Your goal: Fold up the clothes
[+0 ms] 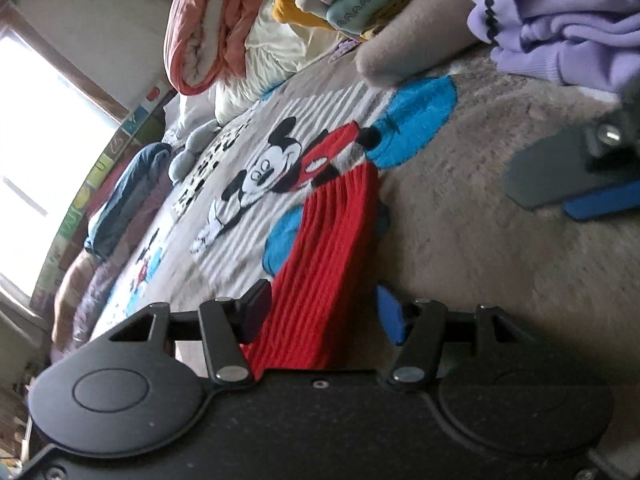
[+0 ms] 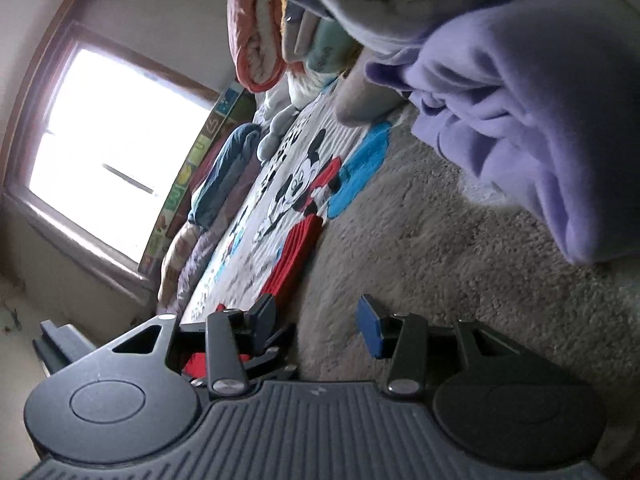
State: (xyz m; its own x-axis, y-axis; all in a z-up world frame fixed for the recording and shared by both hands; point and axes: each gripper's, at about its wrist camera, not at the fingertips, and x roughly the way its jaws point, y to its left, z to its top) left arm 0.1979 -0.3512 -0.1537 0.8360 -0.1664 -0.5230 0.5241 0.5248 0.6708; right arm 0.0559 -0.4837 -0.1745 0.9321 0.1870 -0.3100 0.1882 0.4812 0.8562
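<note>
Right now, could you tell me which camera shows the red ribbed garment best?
The left wrist view: the red ribbed garment lies large and central between the open left tongs. The right wrist view shows only a small, distant strip of it, partly hidden behind a tong finger.

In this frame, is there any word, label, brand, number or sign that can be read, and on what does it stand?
None reads as text.
Black letters on the Mickey Mouse blanket, beside the figure: too blurred to read.
Embossed row of arches on the mint folded garment: a pattern, no letters.
Symbols on the coloured tile border under the window: too small and warped.
Red knit garment and purple garment: no print shows.
</note>
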